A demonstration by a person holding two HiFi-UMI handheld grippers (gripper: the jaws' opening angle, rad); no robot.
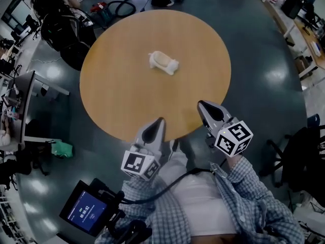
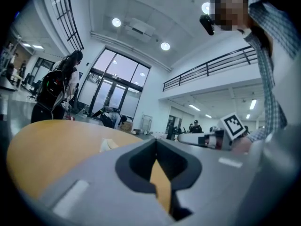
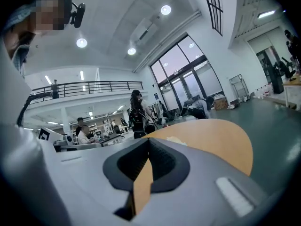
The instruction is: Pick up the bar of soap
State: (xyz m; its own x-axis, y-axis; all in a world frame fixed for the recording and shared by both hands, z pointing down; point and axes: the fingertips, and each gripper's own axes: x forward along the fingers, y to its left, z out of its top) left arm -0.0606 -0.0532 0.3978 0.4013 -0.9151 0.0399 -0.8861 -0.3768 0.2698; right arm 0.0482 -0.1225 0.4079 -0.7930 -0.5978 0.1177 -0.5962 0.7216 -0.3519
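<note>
The bar of soap (image 1: 163, 62) is pale tan and lies with a white piece against it near the middle of the round wooden table (image 1: 122, 100). Both grippers hover at the table's near edge, well short of the soap. My left gripper (image 1: 160, 120) is shut with nothing in it, and so is my right gripper (image 1: 201, 104). In the left gripper view the soap (image 2: 107, 144) shows small, left of the closed jaws (image 2: 156, 144). The right gripper view has the soap (image 3: 175, 139) just right of its closed jaws (image 3: 148, 142).
A black backpack on a chair (image 1: 60, 28) stands at the table's far left. A monitor (image 1: 23, 103) is at the left, a screen device (image 1: 84, 212) at the lower left, a black chair (image 1: 299, 149) at the right. People stand in the hall (image 2: 54, 91).
</note>
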